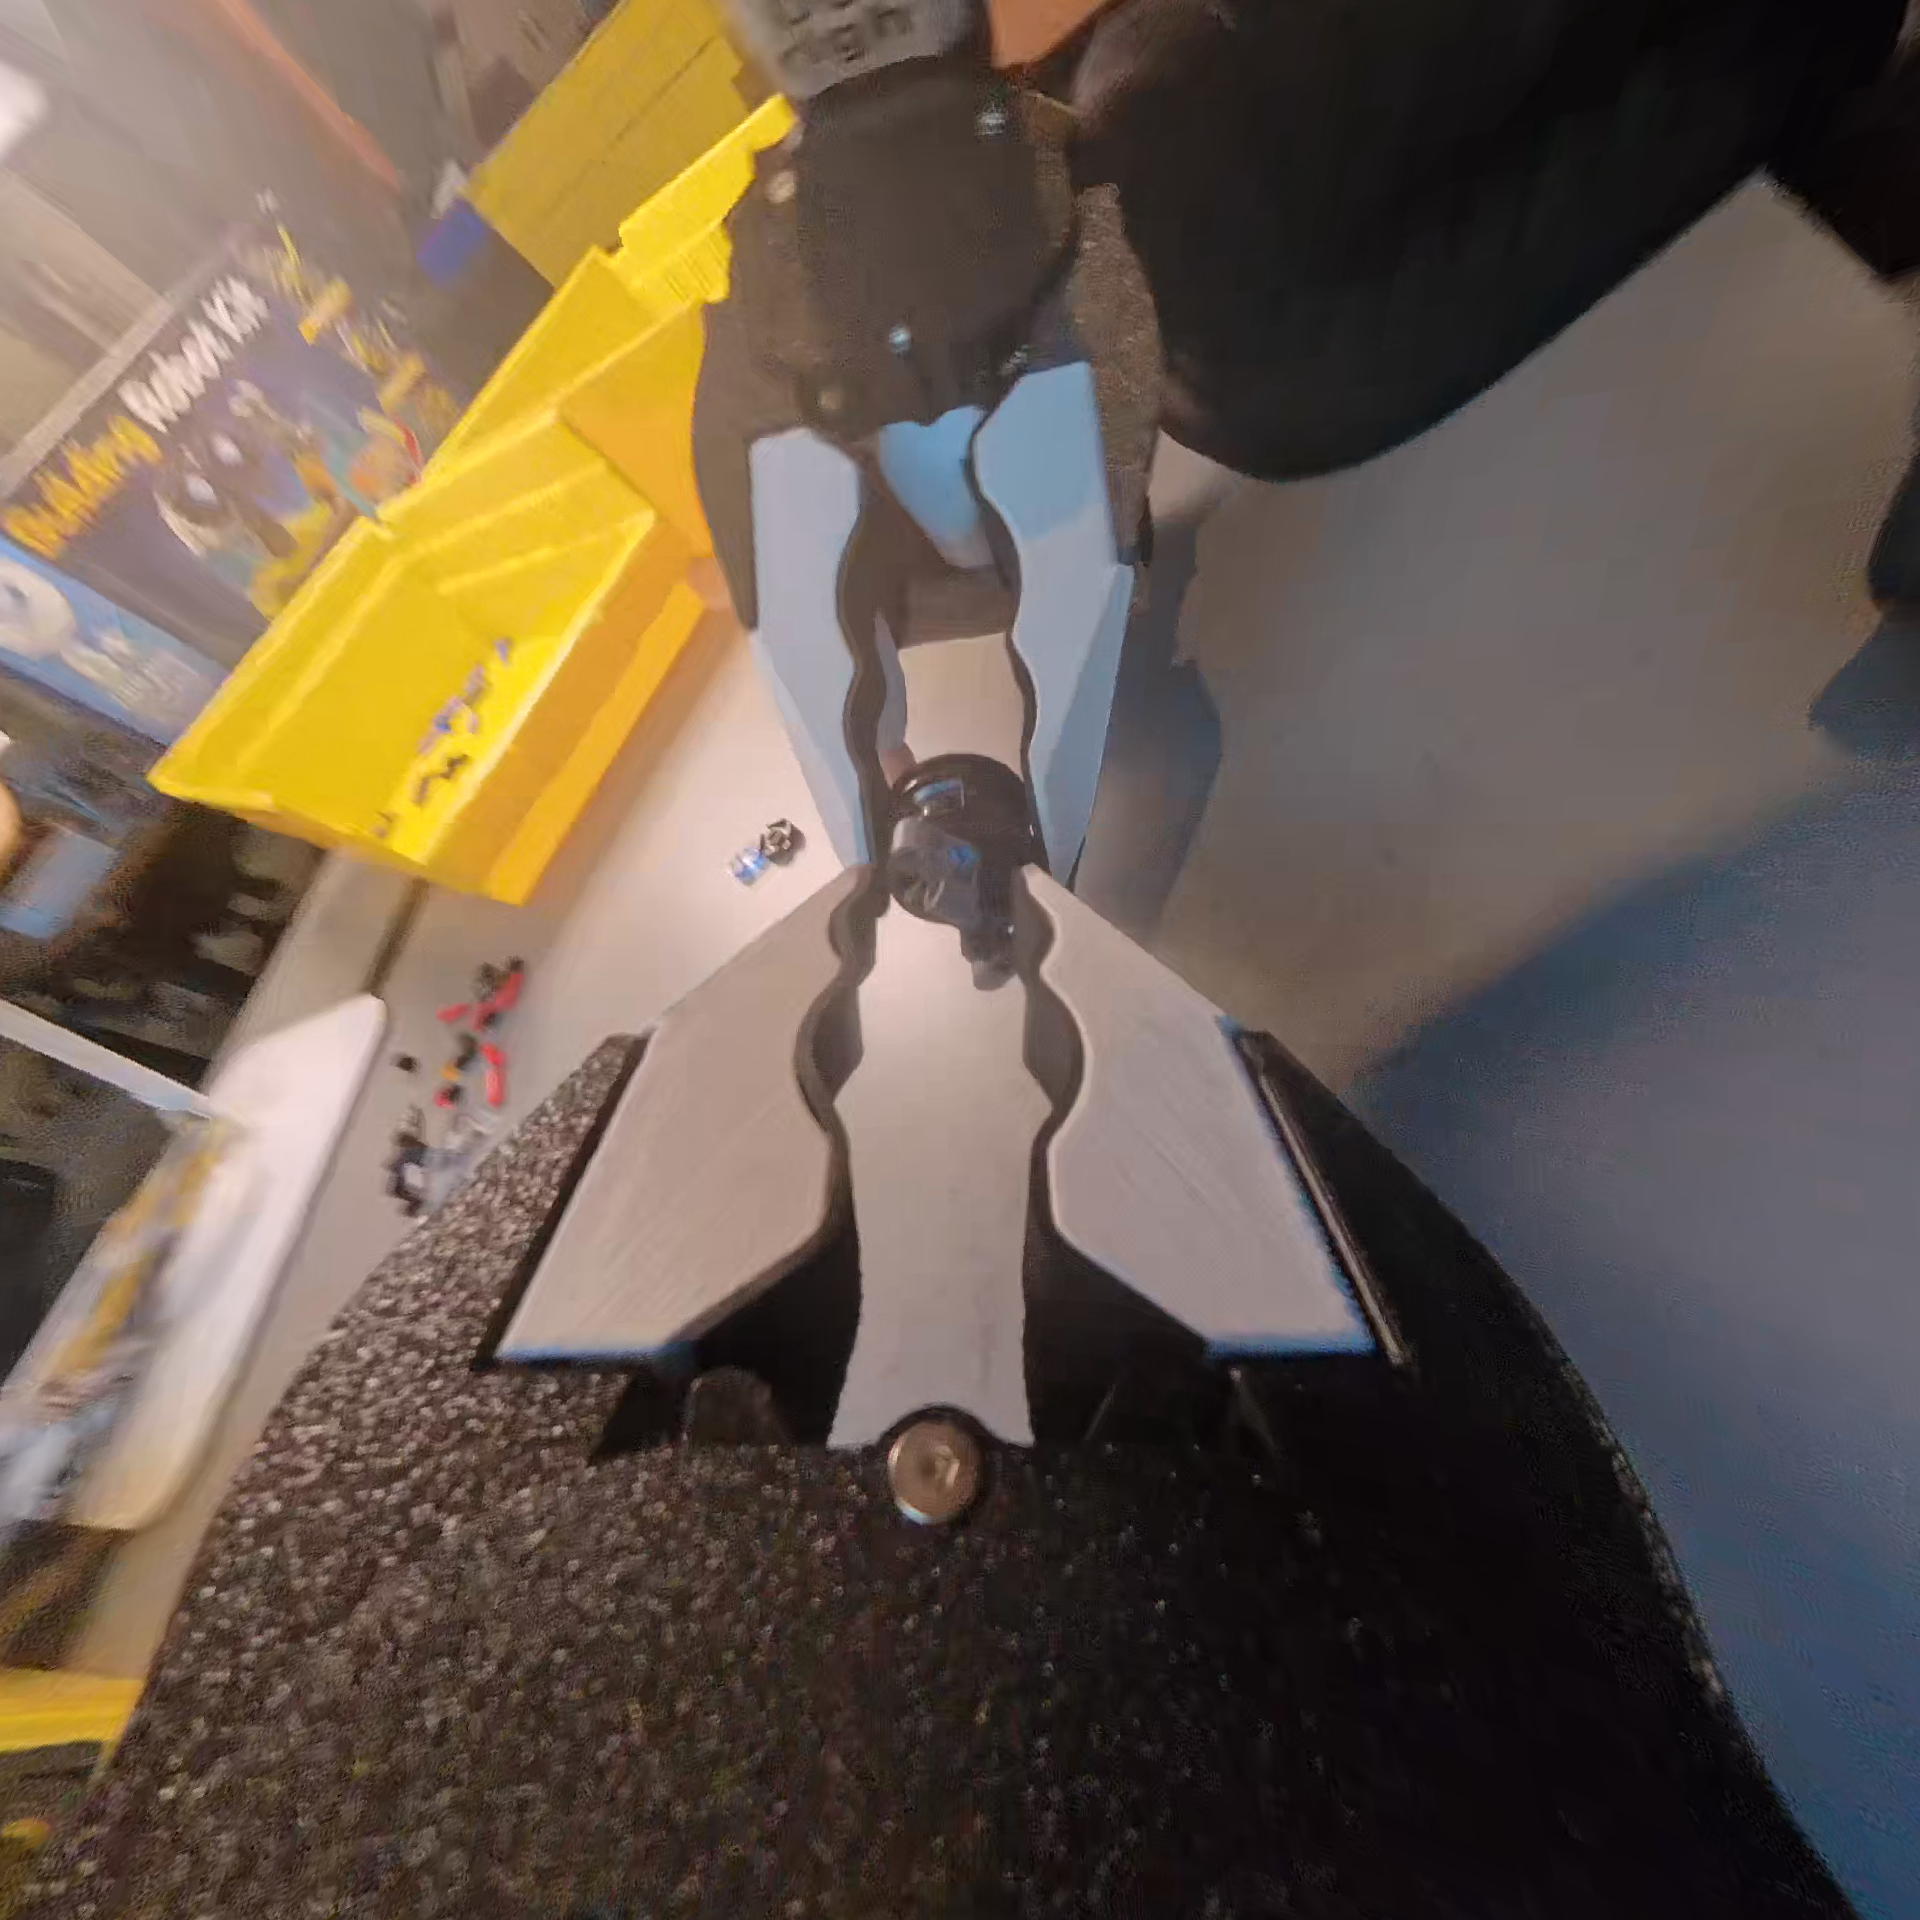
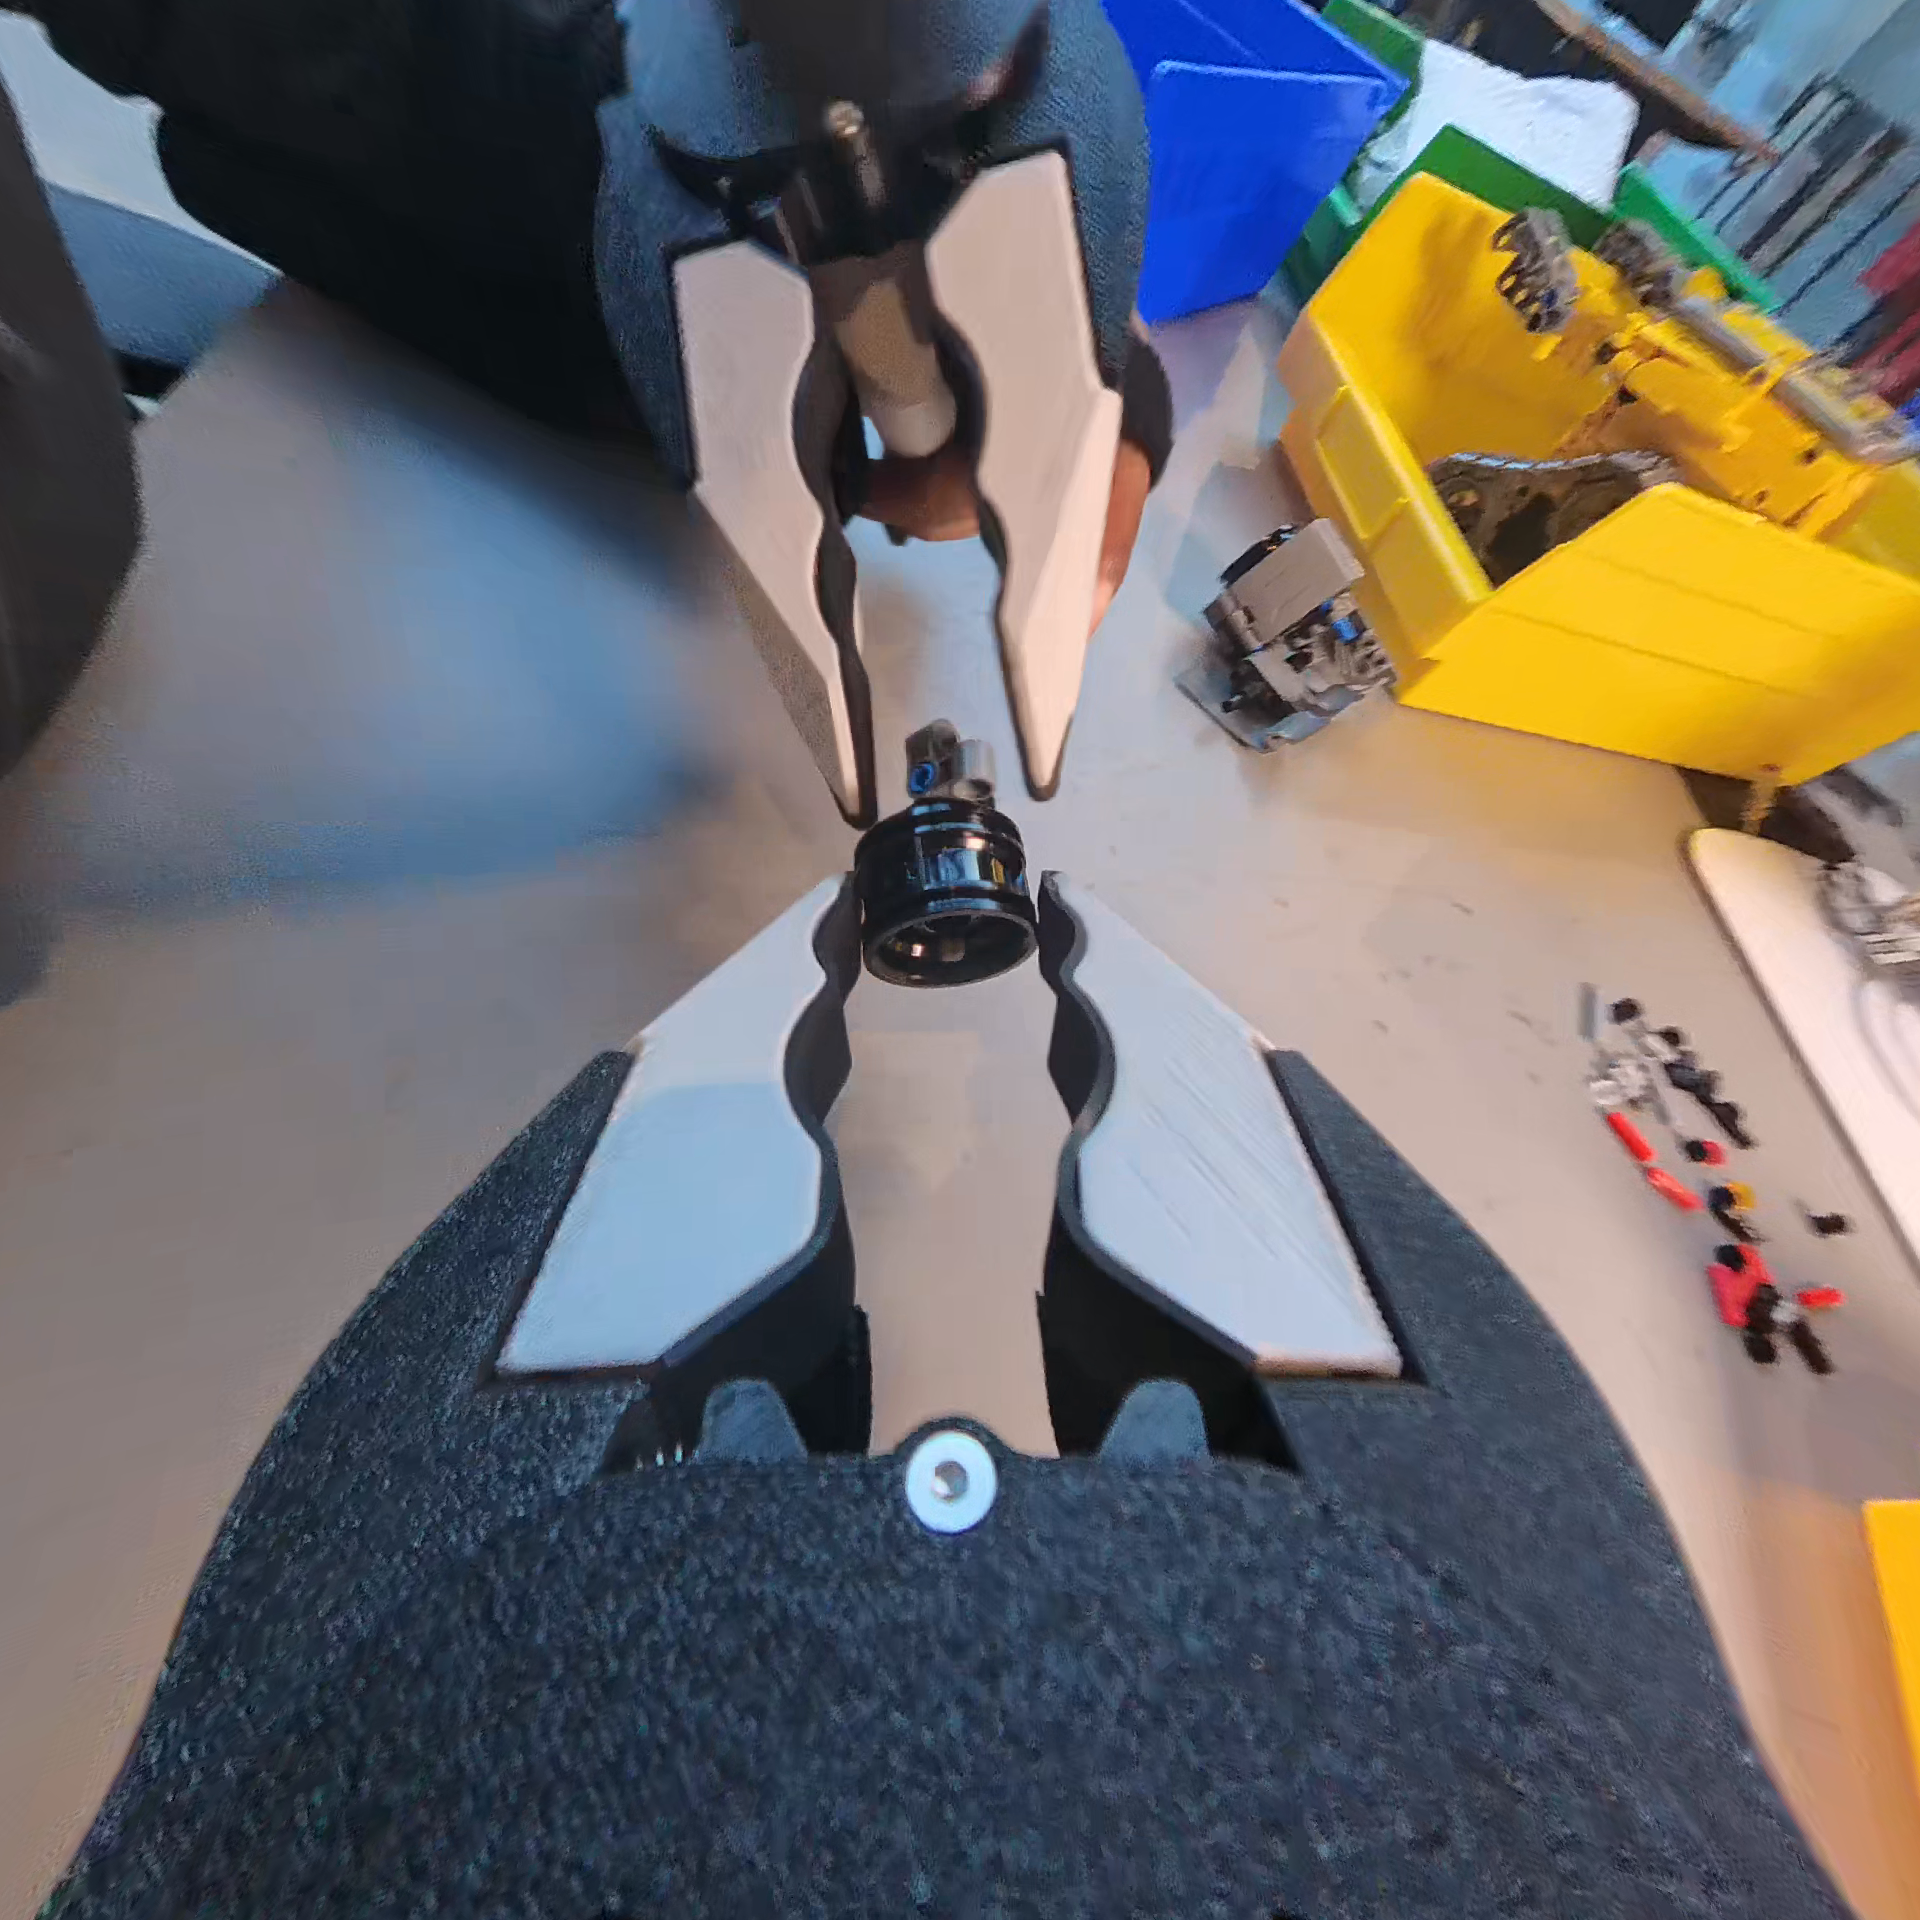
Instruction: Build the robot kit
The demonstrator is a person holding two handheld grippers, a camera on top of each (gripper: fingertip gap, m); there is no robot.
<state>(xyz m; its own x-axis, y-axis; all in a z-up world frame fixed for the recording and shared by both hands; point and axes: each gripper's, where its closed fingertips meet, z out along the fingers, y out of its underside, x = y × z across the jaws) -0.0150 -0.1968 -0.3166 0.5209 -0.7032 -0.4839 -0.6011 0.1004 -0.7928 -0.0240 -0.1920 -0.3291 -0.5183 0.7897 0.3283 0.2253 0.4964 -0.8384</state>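
Right tool (image 2: 945, 899) pinching small shiny black plastic wheel (image 2: 943, 914), left tool (image 2: 951, 795) spread at 12 o'clock, tips beside wheel's grey end, big yellow plastic bin (image 2: 1621, 623) at 2 o'clock on grey bench (image 2: 416, 935).

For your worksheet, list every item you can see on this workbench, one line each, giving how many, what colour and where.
wheel hub: one, black, gripped between the right tongs' tips
connector piece: one, grey and black, on the hub's far end, between the left tongs' tips
brick assembly: one, grey, on the table beside the yellow bin
yellow bin: one, yellow, parts inside, to the right
blue bin: one, blue, far right
loose pieces: several, red and black, scattered near right
picture box: one, mostly blue, behind yellow bins
table: one, grey
left tongs: one, pale fingers, open
right tongs: one, pale fingers, shut
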